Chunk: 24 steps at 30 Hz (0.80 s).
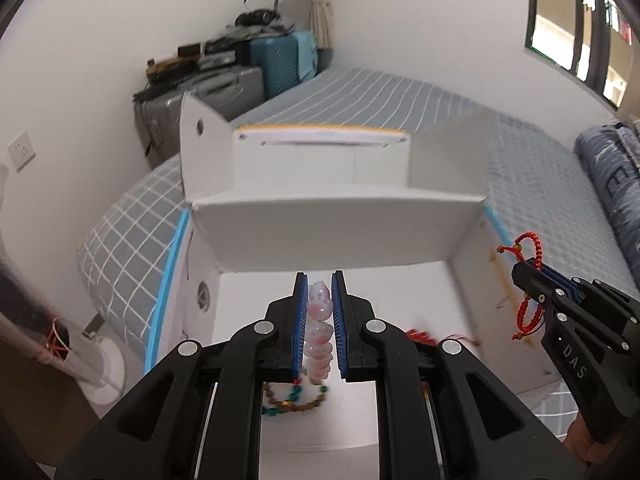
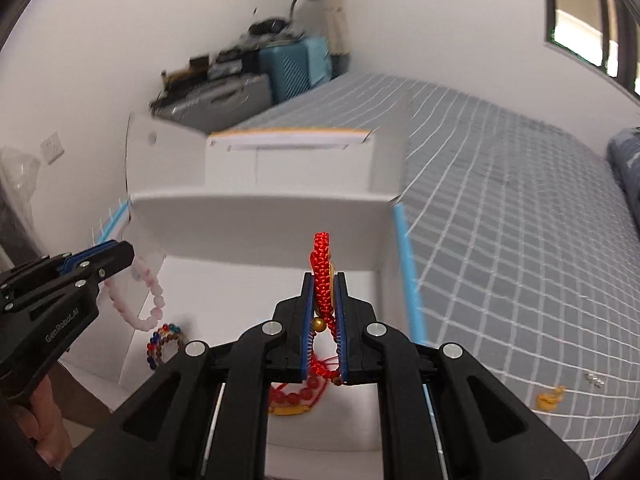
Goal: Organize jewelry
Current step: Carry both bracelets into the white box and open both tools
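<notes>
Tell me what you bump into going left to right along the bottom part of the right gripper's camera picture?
Left gripper holding the pink bead bracelet → colorful bead bracelet in the white box → right gripper pinching the red braided bracelet → yellow trinket on the checked bedsheet.

Inside the white box (image 1: 320,420), the left gripper (image 1: 320,300) hides part of a brown-and-teal bead bracelet (image 1: 296,400); a red item (image 1: 418,336) beside it is mostly hidden, its kind unclear.
</notes>
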{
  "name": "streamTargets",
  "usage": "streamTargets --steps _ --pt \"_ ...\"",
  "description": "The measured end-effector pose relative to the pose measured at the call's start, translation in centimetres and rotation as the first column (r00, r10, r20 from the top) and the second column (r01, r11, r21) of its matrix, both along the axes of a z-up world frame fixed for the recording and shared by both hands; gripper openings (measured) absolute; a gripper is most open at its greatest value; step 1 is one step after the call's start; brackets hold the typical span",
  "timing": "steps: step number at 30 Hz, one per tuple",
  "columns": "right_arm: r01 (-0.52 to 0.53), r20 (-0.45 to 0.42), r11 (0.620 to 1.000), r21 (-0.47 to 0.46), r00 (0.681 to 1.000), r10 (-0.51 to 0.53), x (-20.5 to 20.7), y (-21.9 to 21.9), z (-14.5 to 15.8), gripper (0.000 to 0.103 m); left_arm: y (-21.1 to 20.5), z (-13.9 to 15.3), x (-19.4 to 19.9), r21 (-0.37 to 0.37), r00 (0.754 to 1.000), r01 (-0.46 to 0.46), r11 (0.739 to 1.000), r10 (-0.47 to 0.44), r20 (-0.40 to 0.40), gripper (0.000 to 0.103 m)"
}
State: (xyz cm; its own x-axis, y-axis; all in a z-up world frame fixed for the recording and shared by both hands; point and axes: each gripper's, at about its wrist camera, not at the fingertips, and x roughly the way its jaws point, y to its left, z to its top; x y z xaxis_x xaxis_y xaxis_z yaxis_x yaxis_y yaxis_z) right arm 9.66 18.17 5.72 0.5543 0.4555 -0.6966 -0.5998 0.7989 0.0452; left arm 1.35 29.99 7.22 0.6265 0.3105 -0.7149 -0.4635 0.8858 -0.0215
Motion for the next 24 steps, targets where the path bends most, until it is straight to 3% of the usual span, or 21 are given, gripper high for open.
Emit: streamTargets --steps 10,22,24 --pt "0.000 -0.136 0.994 -0.113 0.991 -0.015 2.0 2.5 -4.9 0.009 2.2 -4.6 1.7 -0.047 0.990 -0.015 0.999 0.008 -0.143 0.012" --pt "-0.009 -0.159 0.990 -0.139 0.987 -0.013 2.2 3.1 -5.6 0.011 2.4 -5.1 2.4 -0.055 0.984 -0.022 0.998 0.012 -0.176 0.013" --pt "-0.010 -0.171 0.991 -0.133 0.985 -0.012 2.4 3.1 -5.7 0.023 2.4 -4.9 2.4 -0.059 0.985 -0.026 0.998 0.015 -0.173 0.013"
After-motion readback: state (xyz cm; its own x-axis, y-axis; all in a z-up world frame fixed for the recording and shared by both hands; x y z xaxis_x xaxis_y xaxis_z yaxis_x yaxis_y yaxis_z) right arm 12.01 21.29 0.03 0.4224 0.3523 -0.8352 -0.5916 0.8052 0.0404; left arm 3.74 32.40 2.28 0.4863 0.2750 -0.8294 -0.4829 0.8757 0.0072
